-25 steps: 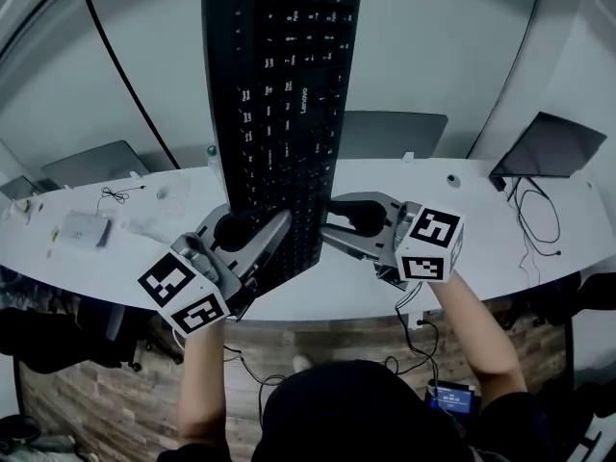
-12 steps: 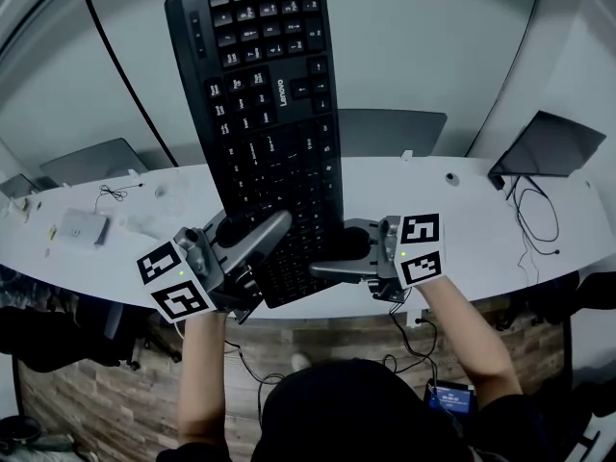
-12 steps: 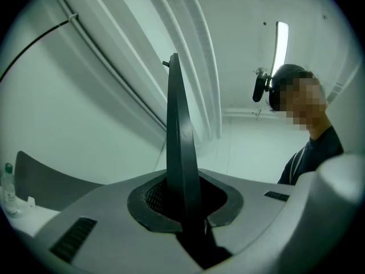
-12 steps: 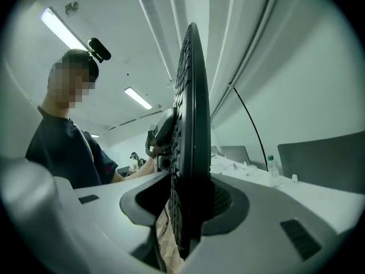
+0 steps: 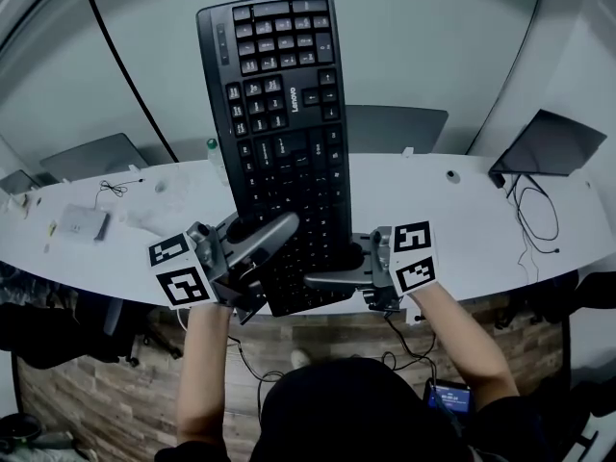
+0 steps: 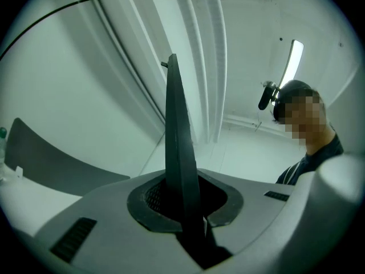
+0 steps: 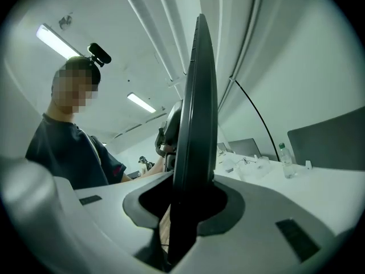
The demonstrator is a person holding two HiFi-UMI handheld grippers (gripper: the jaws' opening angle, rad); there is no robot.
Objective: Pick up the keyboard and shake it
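1. Desk (image 5: 500,219): a long white top running across the head view, with wood floor (image 5: 77,393) below its near edge.

2. Keyboard (image 5: 284,142): black and full-size, lifted clear above the desk. It stands on end, with its short lower end over the desk's near edge and its upper end tilted toward the far wall. The keys face the head camera. Each gripper view shows it edge-on, rising from between the jaws (image 6: 177,153) (image 7: 197,124).

3. Laptop (image 5: 549,147): dark, with its lid raised, at the desk's right end. Two grey panels stand along the desk's far edge, one at the left (image 5: 91,157) and one near the middle (image 5: 404,128), partly hidden by the keyboard.

4. Left gripper (image 5: 279,234): above the desk's near edge, left of centre. Its jaws are clamped tight on the keyboard's left long edge, close to the lower end (image 6: 182,210).

5. Right gripper (image 5: 316,279): above the desk's near edge, right of centre. Its jaws have just been closing. They now sit on the keyboard's right long edge, which lies between them (image 7: 185,210). The gap is wider than the left gripper's.

6. Box (image 5: 82,227): small and white, on the desk's left end.

7. Bottle (image 5: 212,152): clear with a green cap, at the desk's far edge, left of centre.
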